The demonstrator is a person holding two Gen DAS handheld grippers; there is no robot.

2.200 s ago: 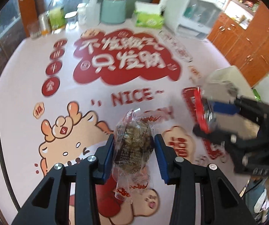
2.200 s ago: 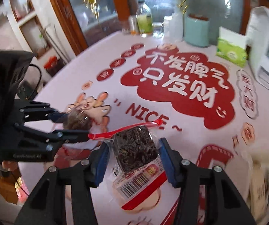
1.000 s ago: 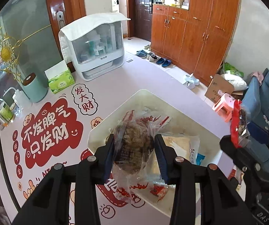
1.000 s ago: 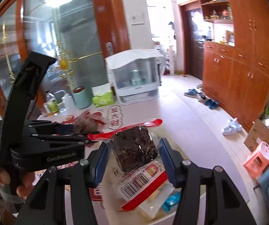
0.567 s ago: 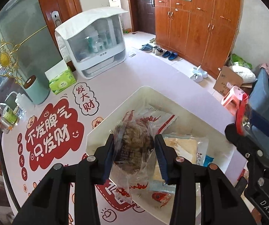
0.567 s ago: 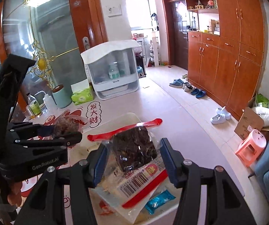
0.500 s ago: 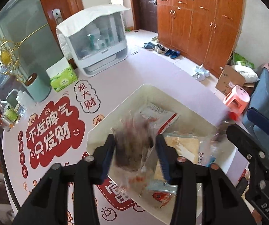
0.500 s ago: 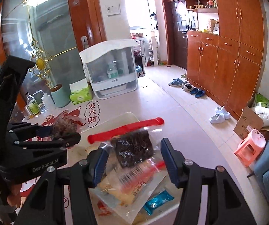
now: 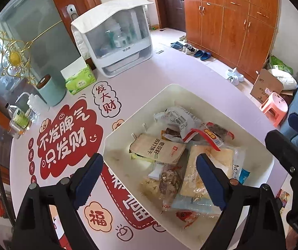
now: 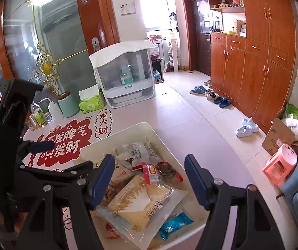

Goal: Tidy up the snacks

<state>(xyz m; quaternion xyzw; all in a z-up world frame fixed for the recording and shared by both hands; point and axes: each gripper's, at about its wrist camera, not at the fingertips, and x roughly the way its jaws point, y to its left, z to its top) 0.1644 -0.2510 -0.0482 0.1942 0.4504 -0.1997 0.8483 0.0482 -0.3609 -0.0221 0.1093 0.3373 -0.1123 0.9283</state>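
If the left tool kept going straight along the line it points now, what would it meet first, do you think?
Probably the snack pile in the white bin. The left tool, jaws open and empty after just opening, points down at the clear packet of brown snack lying there, though depth is hard to judge.

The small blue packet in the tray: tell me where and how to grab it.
Probably from above, pinching across the narrow width of the small blue packet. It lies flat near the white tray's near corner, with the big yellow snack bag over one end, so take the free end.
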